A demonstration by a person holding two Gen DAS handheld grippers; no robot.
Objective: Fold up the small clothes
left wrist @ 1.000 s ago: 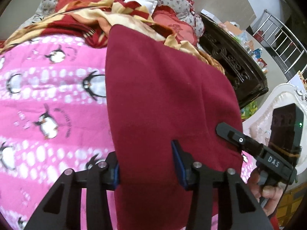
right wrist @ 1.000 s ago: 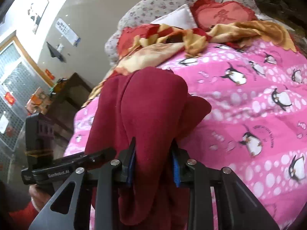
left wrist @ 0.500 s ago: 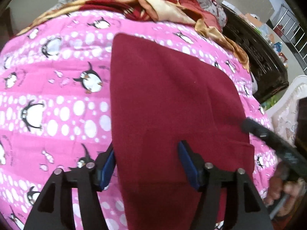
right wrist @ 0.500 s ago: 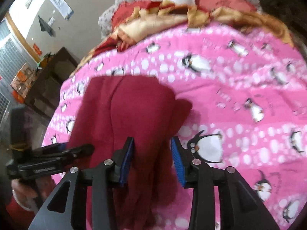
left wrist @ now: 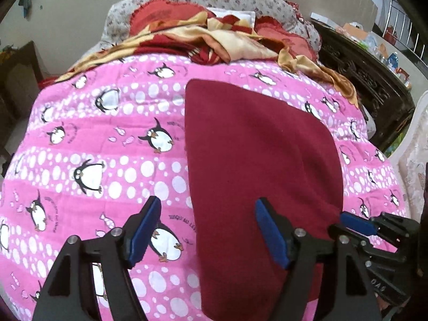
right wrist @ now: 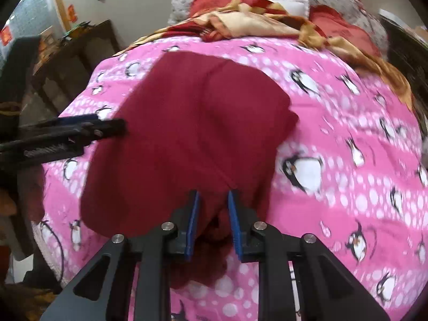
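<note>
A dark red garment [left wrist: 256, 160] lies spread flat on the pink penguin bedspread [left wrist: 107, 139]. My left gripper [left wrist: 207, 230] is wide open above the garment's near left edge and holds nothing. In the right wrist view the garment [right wrist: 187, 133] lies flat with a bunched fold near me. My right gripper [right wrist: 212, 222] stands partly open, its blue pads [right wrist: 193, 222] on either side of that bunched near edge with gaps showing. The right gripper also shows in the left wrist view [left wrist: 374, 227], and the left gripper in the right wrist view [right wrist: 80, 131].
A crumpled red and gold blanket [left wrist: 214, 42] and pillows [left wrist: 283, 40] lie at the head of the bed. A dark carved cabinet [left wrist: 369, 85] stands to the right of the bed, another dark cabinet [right wrist: 67, 61] to the left.
The garment went from held up to lying flat on the bedspread. Both grippers opened and let go of it, the left one wide, and drew back toward the near edge.
</note>
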